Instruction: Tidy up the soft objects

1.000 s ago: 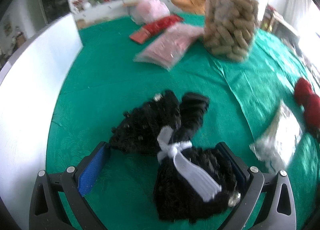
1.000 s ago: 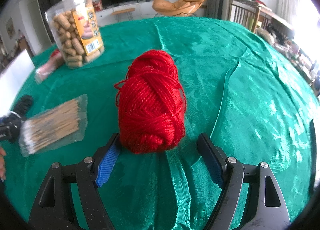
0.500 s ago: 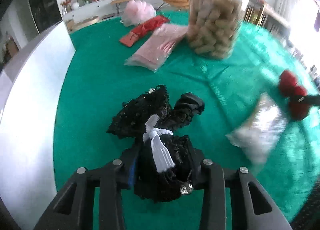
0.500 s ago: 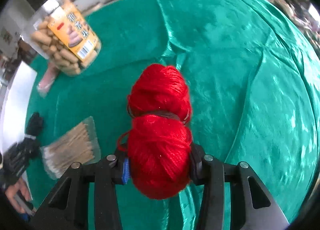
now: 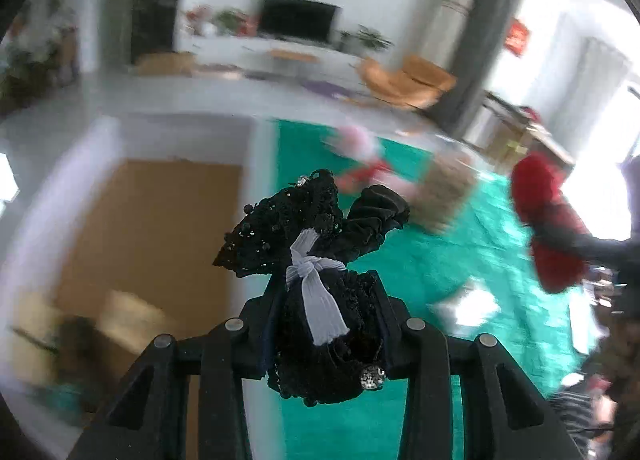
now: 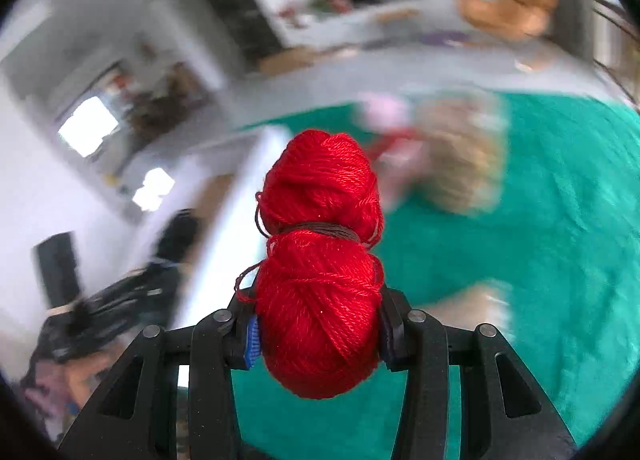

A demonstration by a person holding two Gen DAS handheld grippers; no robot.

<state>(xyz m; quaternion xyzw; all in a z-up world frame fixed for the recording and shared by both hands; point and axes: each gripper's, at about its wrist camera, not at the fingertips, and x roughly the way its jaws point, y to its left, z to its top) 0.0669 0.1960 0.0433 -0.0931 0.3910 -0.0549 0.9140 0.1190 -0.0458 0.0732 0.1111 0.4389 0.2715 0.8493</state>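
Note:
My left gripper [image 5: 325, 324] is shut on a black lace bundle [image 5: 308, 236] tied with a white ribbon, and holds it in the air above the left edge of the green-clothed table [image 5: 460, 260]. My right gripper [image 6: 318, 330] is shut on a red yarn skein [image 6: 320, 260] and holds it lifted over the table [image 6: 540, 219]. The red skein also shows at the right of the left wrist view [image 5: 548, 219]. The black bundle shows blurred at the left of the right wrist view [image 6: 172, 236].
A white box with a brown inside [image 5: 140, 227] stands left of the table, with its white wall [image 6: 228, 219] along the table edge. A blurred jar of peanuts [image 6: 456, 155], pink packets [image 5: 360, 147] and a clear packet [image 5: 468, 304] lie on the cloth.
Both grippers closed on their objects and lifted them off the table. Both views have swung left toward the white box, with strong motion blur.

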